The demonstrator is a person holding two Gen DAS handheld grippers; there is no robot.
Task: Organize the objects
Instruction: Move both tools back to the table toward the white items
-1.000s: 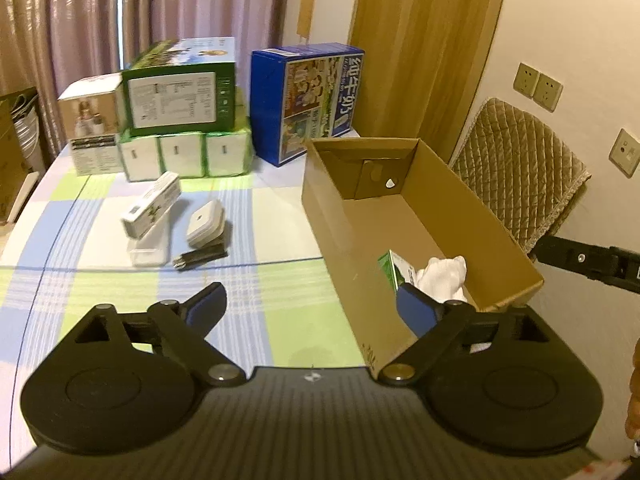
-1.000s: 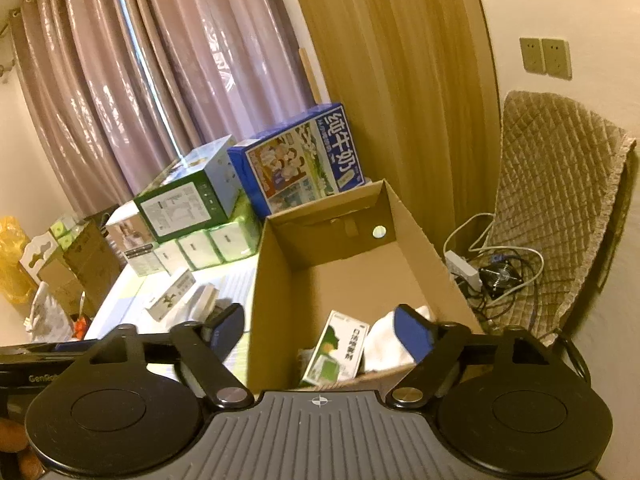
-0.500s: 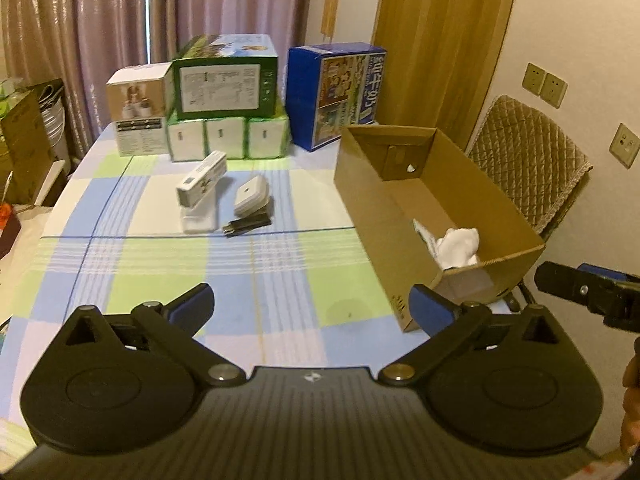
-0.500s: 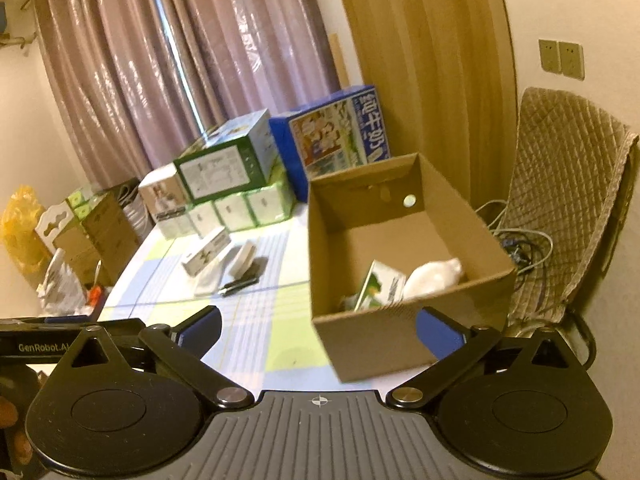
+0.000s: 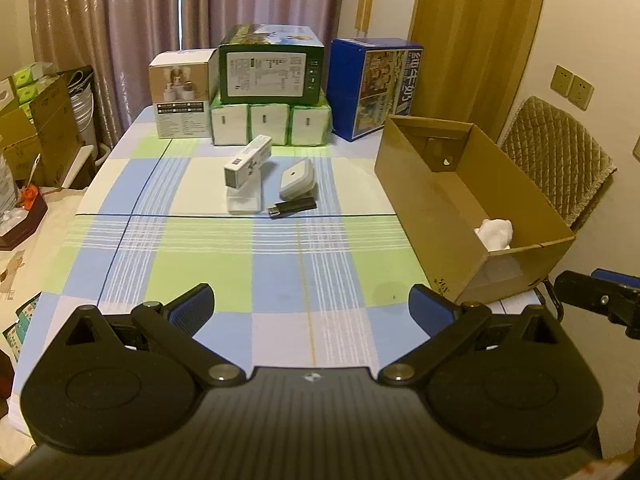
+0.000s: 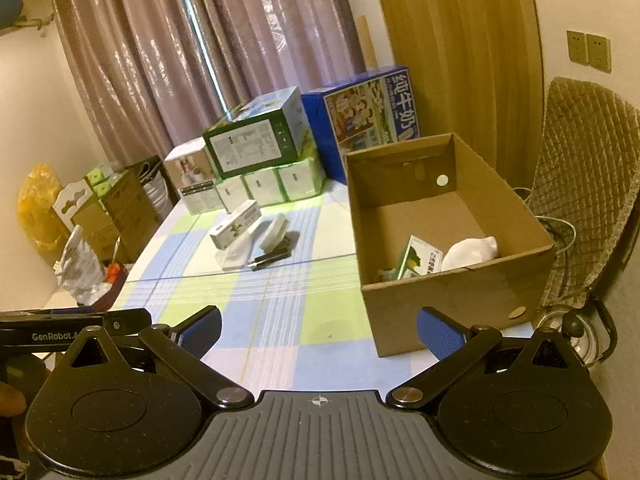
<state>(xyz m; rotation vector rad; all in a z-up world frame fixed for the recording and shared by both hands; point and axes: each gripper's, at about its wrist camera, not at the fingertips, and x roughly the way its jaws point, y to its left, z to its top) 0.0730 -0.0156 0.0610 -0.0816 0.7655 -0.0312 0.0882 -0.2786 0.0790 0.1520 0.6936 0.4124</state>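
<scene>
Curtains hang behind a checked table point(image 5: 224, 264), where stacked cartons point(image 5: 271, 80) line the far edge. From the left wrist, the left gripper point(image 5: 311, 308) gapes wide and empty over the near cloth; a slim white box point(image 5: 248, 162), a white pod point(image 5: 296, 179) and a black stick point(image 5: 291, 207) cluster mid-table, with nothing between. From the right wrist, the right gripper point(image 6: 318, 330) is equally wide and empty; the cardboard box point(image 6: 460, 292) (beside a quilted chair point(image 6: 588, 200)) holds a green packet point(image 6: 420, 262) and white cloth point(image 6: 472, 252).

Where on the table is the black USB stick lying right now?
In the left wrist view, the black USB stick lies mid-table, just in front of the white square device and right of the clear case.
</scene>
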